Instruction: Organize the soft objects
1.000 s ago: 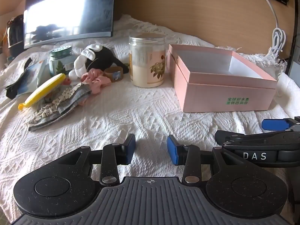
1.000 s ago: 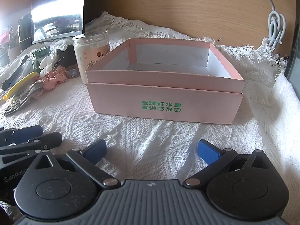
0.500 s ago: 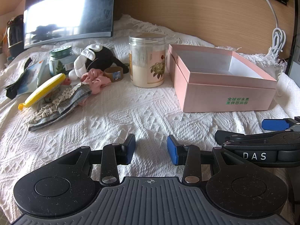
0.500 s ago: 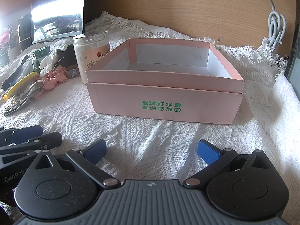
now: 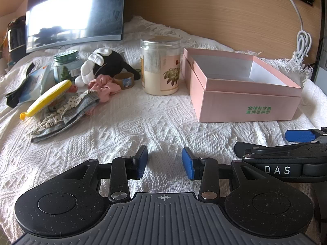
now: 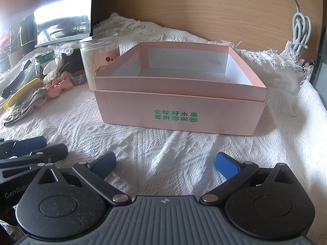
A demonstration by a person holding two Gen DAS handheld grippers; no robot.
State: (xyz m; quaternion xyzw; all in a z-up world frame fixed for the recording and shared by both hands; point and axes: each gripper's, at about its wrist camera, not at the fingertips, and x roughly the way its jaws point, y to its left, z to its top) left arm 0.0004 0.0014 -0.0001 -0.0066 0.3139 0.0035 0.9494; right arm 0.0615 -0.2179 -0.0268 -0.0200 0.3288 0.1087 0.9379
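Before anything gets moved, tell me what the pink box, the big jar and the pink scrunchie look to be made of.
Pink box: likely matte paperboard; thin straight walls, crisp folded edges, printed green text.
Big jar: probably clear plastic, possibly glass; see-through glossy wall, paper flower label.
Pink scrunchie: soft matte fabric, gathered into ruffled folds.

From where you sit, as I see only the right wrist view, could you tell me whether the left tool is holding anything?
Observer: No. The left tool is open, with only the white cloth showing between its pads.
Operator: Thank you. What is the white shape half hidden behind the tall jar?
Observer: Those are the white ears of a black plush toy. It lies left of that jar, just behind the pink scrunchie.
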